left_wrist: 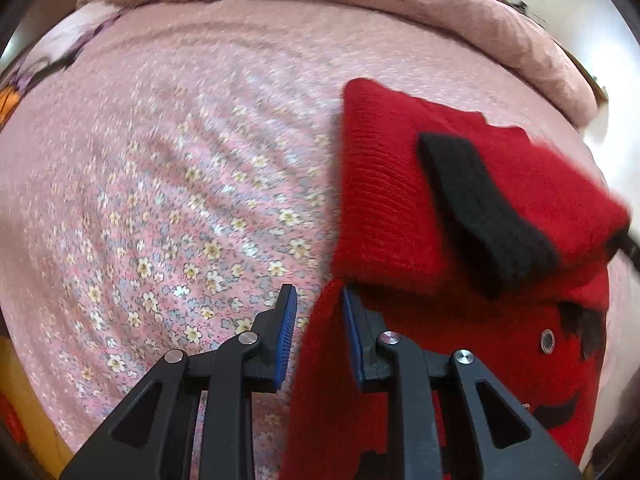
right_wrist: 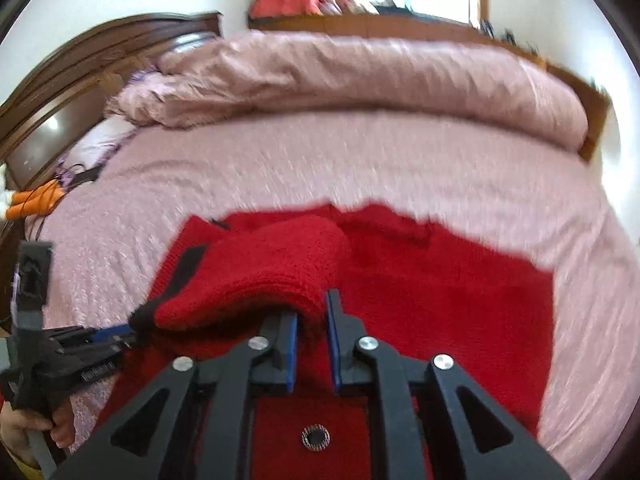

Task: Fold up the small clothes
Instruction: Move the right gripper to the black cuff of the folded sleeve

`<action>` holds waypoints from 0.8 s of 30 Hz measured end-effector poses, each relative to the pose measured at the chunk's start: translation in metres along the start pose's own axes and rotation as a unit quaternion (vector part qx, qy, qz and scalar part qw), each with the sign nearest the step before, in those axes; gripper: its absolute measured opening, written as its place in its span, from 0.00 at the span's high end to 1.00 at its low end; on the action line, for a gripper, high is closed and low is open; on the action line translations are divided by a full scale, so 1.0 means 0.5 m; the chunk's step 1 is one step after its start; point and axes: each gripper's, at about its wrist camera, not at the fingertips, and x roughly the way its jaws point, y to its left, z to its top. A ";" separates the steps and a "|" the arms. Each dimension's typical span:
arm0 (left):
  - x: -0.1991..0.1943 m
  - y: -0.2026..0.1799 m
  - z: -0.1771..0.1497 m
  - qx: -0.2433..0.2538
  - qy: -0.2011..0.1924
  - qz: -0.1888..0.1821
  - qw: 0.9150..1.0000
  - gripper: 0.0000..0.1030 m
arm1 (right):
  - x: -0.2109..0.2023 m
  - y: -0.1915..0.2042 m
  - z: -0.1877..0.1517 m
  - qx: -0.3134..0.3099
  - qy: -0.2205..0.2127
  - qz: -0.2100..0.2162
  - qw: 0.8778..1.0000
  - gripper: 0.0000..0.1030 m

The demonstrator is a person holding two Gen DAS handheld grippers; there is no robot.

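Note:
A red knitted sweater (left_wrist: 400,184) with black trim lies on the floral pink bed sheet (left_wrist: 180,200). My left gripper (left_wrist: 318,300) is shut on a hanging strip of its red fabric, which runs down between the blue pads. From the right wrist view, the left gripper (right_wrist: 128,334) pinches the sweater's left end beside a black edge. My right gripper (right_wrist: 312,308) is shut on a raised fold of the sweater (right_wrist: 440,288), lifted above the flat body. A black band (left_wrist: 480,208) crosses the lifted part. A round metal button (right_wrist: 316,436) shows on the body below.
A rolled pink duvet (right_wrist: 360,80) lies along the far side of the bed, in front of a dark wooden headboard (right_wrist: 80,64). An orange object with a cable (right_wrist: 32,204) rests at the left edge. A person's hand (right_wrist: 40,428) holds the left gripper's handle.

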 end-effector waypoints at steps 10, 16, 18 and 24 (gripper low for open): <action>0.005 0.012 -0.001 -0.034 0.004 -0.011 0.999 0.82 | 0.040 -0.147 -0.077 0.174 0.030 0.048 0.983 0.62; 0.014 0.011 0.009 -0.035 0.006 -0.008 0.999 0.82 | 0.021 -0.197 -0.114 0.229 0.024 0.059 0.971 0.61; 0.011 0.008 0.005 -0.033 0.006 -0.004 0.999 0.82 | 0.018 -0.214 -0.125 0.249 0.025 0.060 0.966 0.61; 0.003 0.009 -0.001 -0.033 0.007 -0.001 0.999 0.82 | -0.031 -0.294 -0.151 0.298 -0.006 0.000 0.955 0.61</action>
